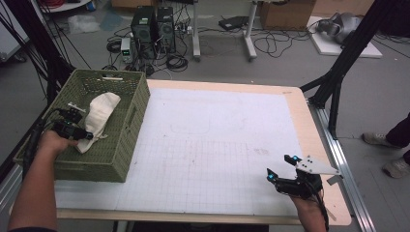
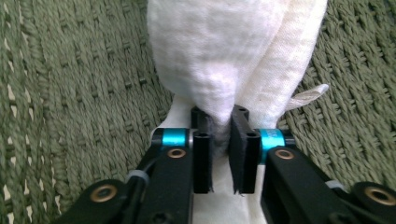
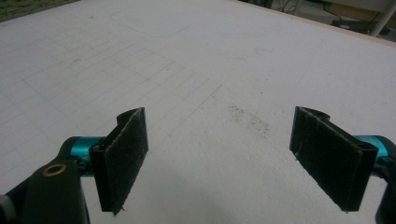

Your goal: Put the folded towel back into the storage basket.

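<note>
The bench (image 1: 309,125) is the biggest thing here: a pale wooden top covered almost edge to edge by a white sheet (image 1: 217,145) ruled with a faint grid, smooth and flat, with a small dark smudge toward its right half. In the right gripper view the same sheet (image 3: 196,70) shows the grid lines and a scatter of dark specks.

On the bench's left end sits an olive-green basket (image 1: 130,121), rectangular, with woven, openwork walls; in the left gripper view its weave (image 2: 70,93) reads as coarse, ropy plaiting.

Inside the basket lies a white cloth (image 1: 99,116), soft and rumpled, draped lengthwise from the middle toward the near left wall. Its near end meets the left gripper (image 1: 82,136), held by a hand that reaches over the basket's left rim. In the left gripper view the left gripper (image 2: 221,149) has its black jaws drawn close and clamped on a fold of the cloth (image 2: 219,51), whose fuzzy, slightly nubby fabric rises directly beyond the pads.

The right gripper (image 1: 280,168) hovers near the bench's front right corner, well apart from the basket. In its own view the right gripper (image 3: 219,158) has its jaws spread wide, the pads (image 3: 123,154) flat, dark and felt-like.
</note>
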Tool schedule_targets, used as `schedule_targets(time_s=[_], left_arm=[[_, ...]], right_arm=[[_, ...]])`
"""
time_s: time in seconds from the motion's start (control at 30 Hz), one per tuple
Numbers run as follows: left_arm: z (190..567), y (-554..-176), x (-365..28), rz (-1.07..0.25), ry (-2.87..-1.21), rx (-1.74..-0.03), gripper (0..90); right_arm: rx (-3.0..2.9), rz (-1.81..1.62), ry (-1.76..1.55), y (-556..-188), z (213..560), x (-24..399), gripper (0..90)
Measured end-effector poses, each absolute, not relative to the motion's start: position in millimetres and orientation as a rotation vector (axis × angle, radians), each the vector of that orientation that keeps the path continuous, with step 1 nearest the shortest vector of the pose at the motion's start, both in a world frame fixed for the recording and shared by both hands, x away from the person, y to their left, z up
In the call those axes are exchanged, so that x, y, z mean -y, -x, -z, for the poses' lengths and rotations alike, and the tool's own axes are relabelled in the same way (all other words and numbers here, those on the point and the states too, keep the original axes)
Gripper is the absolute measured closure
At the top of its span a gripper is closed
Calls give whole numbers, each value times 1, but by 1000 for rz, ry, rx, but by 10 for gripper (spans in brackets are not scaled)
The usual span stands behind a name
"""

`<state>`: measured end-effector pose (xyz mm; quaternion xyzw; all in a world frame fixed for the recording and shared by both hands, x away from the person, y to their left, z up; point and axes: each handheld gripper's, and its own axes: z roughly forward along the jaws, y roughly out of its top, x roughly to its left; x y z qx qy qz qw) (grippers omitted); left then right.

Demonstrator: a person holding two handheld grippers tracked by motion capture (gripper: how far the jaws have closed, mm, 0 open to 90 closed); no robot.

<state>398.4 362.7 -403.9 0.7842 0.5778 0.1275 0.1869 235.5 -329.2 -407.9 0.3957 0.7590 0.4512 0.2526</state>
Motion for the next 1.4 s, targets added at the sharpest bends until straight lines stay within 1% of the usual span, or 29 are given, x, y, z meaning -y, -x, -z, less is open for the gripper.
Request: schedule_targets(time_s=[0.2, 0.23, 0.27, 0.3, 0.37, 0.43, 0.53, 0.57, 0.67, 0.73, 0.77, 0.8, 0.83, 0.87, 0.9, 0.93, 0.97, 1.0, 1.03, 1.07, 1.1, 1.13, 1.2, 1.23, 1.27, 1.4], left_arm=[[384, -394, -369, -182, -2128, -1667, 825], [384, -394, -369, -182, -2128, -1667, 825], [376, -394, -370, -109, -2116, -1693, 825], [376, -394, -370, -109, -2116, -1693, 825], [369, -394, -369, -39, -2129, -1717, 825], [361, -391, -368, 13, -2184, -1744, 825], [356, -387, -369, 51, -2177, -1770, 826], [353, -381, -369, 149, -2183, -1762, 826], [346, -374, -372, 269, -2159, -1771, 825], [346, -373, -374, 285, -2148, -1790, 815], [350, -374, -377, 231, -2138, -1879, 789], [354, -377, -378, 176, -2117, -1929, 711], [354, -377, -378, 176, -2117, -1929, 594], [363, -380, -377, 66, -2127, -2025, 509], [363, -380, -377, 66, -2127, -2025, 432], [366, -383, -377, -4, -2133, -2093, 432], [367, -384, -377, -79, -2116, -2139, 372], [365, -385, -378, -153, -2091, -2151, 375], [361, -386, -378, -272, -2036, -2088, 379], [359, -387, -378, -319, -2011, -2022, 372], [359, -387, -378, -319, -2011, -2022, 371], [356, -389, -376, -373, -1964, -1899, 370], [356, -391, -372, -372, -1909, -1798, 376], [356, -393, -370, -398, -1905, -1756, 373], [357, -396, -368, -428, -1908, -1721, 374], [361, -404, -366, -467, -1892, -1627, 358]], right_arm=[[-2059, -1229, -1080, -235, 407, 330, 181], [-2059, -1229, -1080, -235, 407, 330, 181], [-2062, -1229, -1073, -235, 407, 329, 181], [-2062, -1229, -1073, -235, 407, 329, 181], [-2061, -1228, -1065, -235, 407, 329, 182], [-2057, -1232, -1070, -235, 406, 330, 182], [-2052, -1232, -1067, -234, 405, 331, 182], [-2050, -1233, -1067, -234, 405, 331, 181], [-2054, -1230, -1075, -234, 405, 332, 182], [-2058, -1225, -1071, -234, 405, 331, 181], [-2061, -1222, -1068, -234, 405, 330, 181], [-2063, -1220, -1067, -234, 405, 329, 182], [-2065, -1223, -1062, -235, 405, 329, 181], [-2065, -1222, -1063, -235, 405, 328, 182], [-2065, -1222, -1063, -235, 405, 328, 182], [-2065, -1223, -1066, -234, 405, 328, 181], [-2064, -1224, -1067, -234, 405, 328, 181], [-2063, -1225, -1064, -235, 406, 329, 181], [-2061, -1221, -1068, -235, 406, 329, 182], [-2064, -1219, -1067, -235, 407, 329, 182], [-2066, -1218, -1070, -235, 407, 329, 182], [-2067, -1216, -1068, -235, 407, 329, 182], [-2069, -1213, -1069, -236, 408, 328, 182], [-2072, -1212, -1068, -236, 408, 328, 181], [-2074, -1210, -1070, -236, 408, 327, 182], [-2079, -1207, -1062, -237, 409, 326, 182]])
